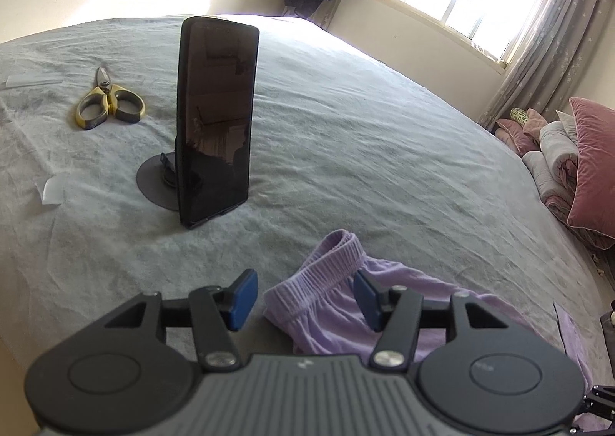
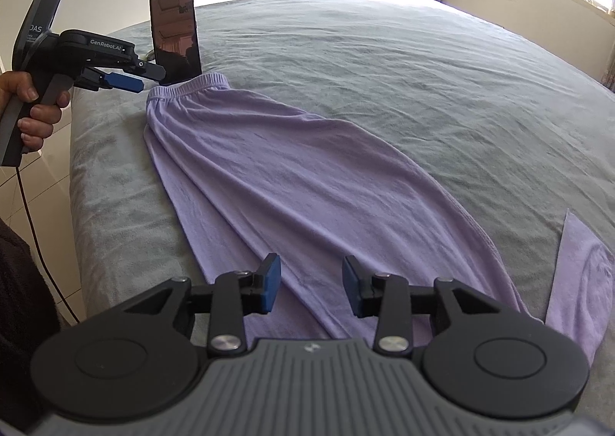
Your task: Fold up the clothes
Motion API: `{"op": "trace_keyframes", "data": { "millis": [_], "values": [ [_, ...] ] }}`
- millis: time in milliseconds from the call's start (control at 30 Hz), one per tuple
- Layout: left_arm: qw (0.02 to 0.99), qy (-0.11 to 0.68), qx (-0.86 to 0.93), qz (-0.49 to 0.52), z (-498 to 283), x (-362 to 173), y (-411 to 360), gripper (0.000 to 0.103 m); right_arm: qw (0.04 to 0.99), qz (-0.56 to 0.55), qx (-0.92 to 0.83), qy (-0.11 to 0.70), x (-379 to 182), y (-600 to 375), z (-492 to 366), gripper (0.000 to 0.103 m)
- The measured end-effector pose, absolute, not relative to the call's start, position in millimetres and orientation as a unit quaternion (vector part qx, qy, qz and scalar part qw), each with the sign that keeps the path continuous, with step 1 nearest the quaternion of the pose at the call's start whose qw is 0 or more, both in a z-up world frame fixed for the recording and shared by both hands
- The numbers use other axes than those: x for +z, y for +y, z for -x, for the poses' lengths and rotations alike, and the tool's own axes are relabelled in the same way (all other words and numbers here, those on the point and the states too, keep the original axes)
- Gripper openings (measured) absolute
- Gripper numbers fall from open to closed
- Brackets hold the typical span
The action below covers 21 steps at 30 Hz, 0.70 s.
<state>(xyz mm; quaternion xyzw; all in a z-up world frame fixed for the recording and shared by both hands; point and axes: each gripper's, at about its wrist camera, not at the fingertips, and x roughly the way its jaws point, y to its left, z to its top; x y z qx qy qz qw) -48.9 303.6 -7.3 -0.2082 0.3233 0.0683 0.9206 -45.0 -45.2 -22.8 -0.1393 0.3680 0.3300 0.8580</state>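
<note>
Lilac trousers (image 2: 288, 186) lie stretched out lengthwise on the grey bedspread (image 2: 423, 90), folded leg on leg, with a hem piece sticking out at the right. Their ribbed waistband (image 1: 326, 263) lies at the far end in the right wrist view. My left gripper (image 1: 305, 299) is open, its blue pads standing apart on either side of the waistband corner without pressing it. In the right wrist view the left gripper (image 2: 148, 78) hovers just left of the waistband, held by a hand (image 2: 34, 105). My right gripper (image 2: 312, 286) is open over the leg end, with cloth lying below its spread pads.
A dark phone (image 1: 217, 120) stands upright on a round stand just beyond the waistband. Yellow-handled scissors (image 1: 109, 103) and white paper scraps (image 1: 54, 188) lie farther left. Pink pillows and rolled bedding (image 1: 576, 167) sit at the right. The bed's edge (image 2: 77, 167) drops off at the left.
</note>
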Motion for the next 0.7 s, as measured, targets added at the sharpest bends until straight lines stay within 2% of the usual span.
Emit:
{"op": "trace_keyframes", "data": {
  "millis": [500, 633, 700],
  "values": [
    [0.935, 0.324, -0.015, 0.142, 55.7, -6.8, 267.5, 0.054, 0.841, 0.192, 0.355, 0.362, -31.9, -35.7, 50.3, 0.040],
    [0.930, 0.340, -0.068, 0.122, 54.9, -11.8, 243.9, 0.055, 0.842, 0.217, 0.352, 0.346, -35.8, -30.6, 54.3, 0.028],
    [0.925, 0.351, -0.090, 0.111, 55.1, -15.4, 232.6, 0.055, 0.842, 0.222, 0.352, 0.344, -35.9, -29.4, 55.8, 0.012]
  ]
}}
